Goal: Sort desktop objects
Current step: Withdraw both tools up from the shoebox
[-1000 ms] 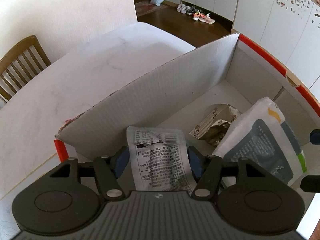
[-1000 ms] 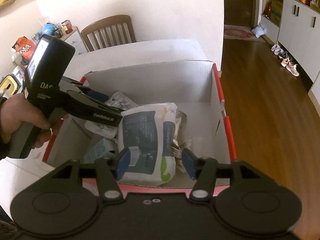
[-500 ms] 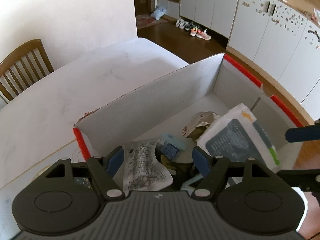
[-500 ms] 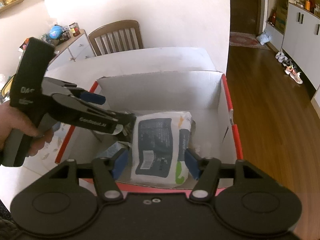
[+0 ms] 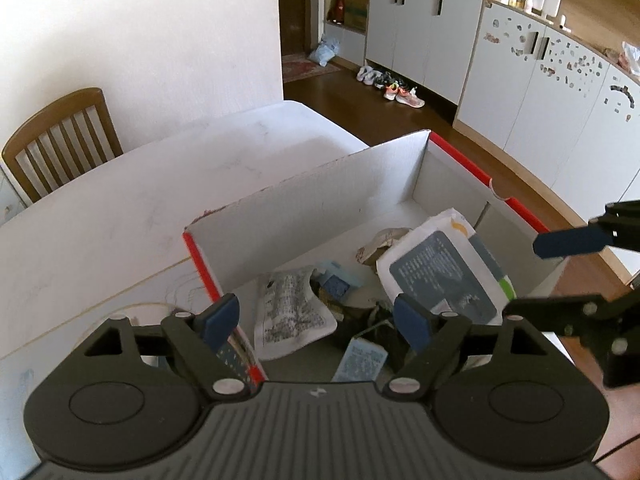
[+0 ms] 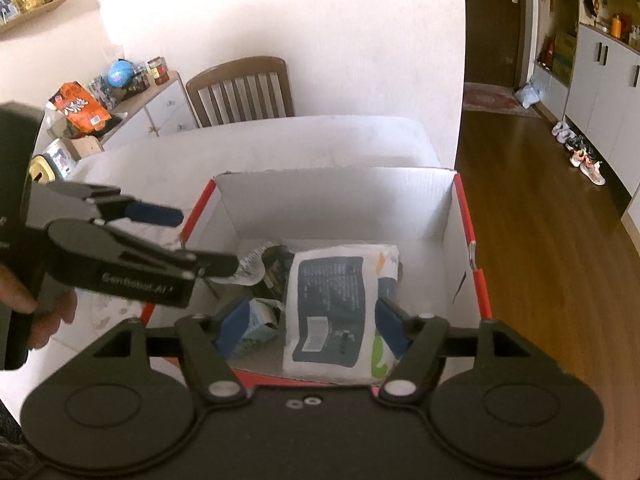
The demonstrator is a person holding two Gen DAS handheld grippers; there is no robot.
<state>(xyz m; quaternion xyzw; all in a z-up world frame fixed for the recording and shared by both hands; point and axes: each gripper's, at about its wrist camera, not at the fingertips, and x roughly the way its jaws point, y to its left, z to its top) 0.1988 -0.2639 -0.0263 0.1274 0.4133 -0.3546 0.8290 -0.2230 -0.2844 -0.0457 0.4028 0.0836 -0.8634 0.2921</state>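
A white corrugated cardboard box with red rims (image 5: 320,204) (image 6: 336,208) is seen standing on a white, faintly veined marble-look tabletop (image 5: 120,200) (image 6: 280,140). Inside it, a large soft white pouch with a dark blue-grey printed panel (image 5: 444,272) (image 6: 336,304) is laid flat on the box floor, beside a crinkled white sachet covered in fine black print (image 5: 290,312) and a small pale blue carton (image 5: 362,360) (image 6: 258,322). Darker crumpled wrappers are lodged between them.

The left gripper (image 5: 316,320) (image 6: 188,240), of matte black plastic with blue pads, is held over the near corner of the box; its jaws are spread wide and nothing is gripped. The right gripper (image 6: 312,330) (image 5: 560,276) is held above the pouch, its jaws likewise apart and clear of the packet.

A brown wooden slat-backed chair (image 5: 60,136) (image 6: 242,92) is set at the table's far edge.
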